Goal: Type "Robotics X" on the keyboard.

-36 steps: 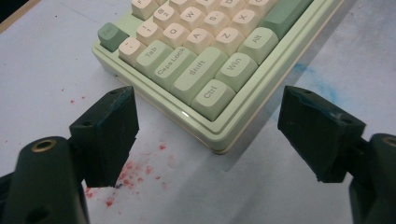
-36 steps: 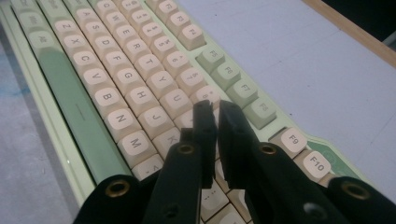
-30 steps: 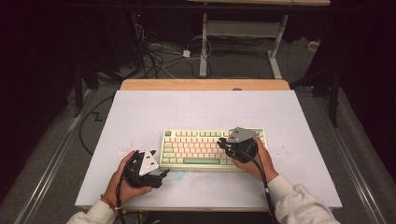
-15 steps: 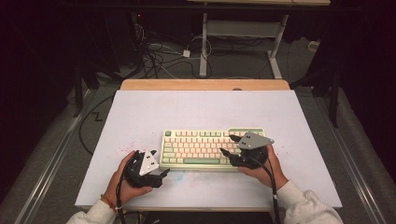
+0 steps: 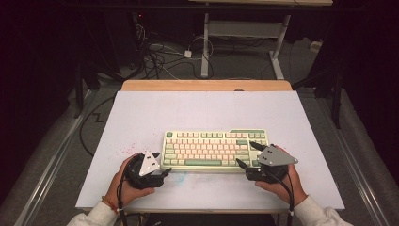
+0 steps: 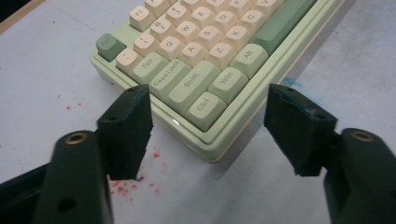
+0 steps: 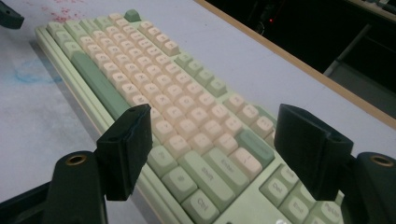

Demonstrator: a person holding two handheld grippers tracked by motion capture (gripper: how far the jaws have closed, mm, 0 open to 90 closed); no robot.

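Note:
A pale green keyboard (image 5: 214,150) with cream keys lies near the front middle of the white table. My left gripper (image 5: 163,165) rests on the table at the keyboard's front left corner, open, its jaws either side of that corner. In the left gripper view, the left gripper (image 6: 208,91) frames the Ctrl corner of the keyboard (image 6: 201,60) without touching it. My right gripper (image 5: 245,153) hovers at the keyboard's right end, open and holding nothing. In the right gripper view, the right gripper (image 7: 215,112) spans the Enter area of the keyboard (image 7: 140,70).
The white mat (image 5: 141,117) has red specks (image 5: 124,150) left of the keyboard and a blue smear (image 5: 181,176) at its front. A wooden strip (image 5: 207,85) edges the far side. Cables (image 5: 160,56) and desk legs (image 5: 205,47) lie beyond.
My right gripper has drawn back to the right and toward the front, from above the keys to the keyboard's right end. The left gripper has stayed in place.

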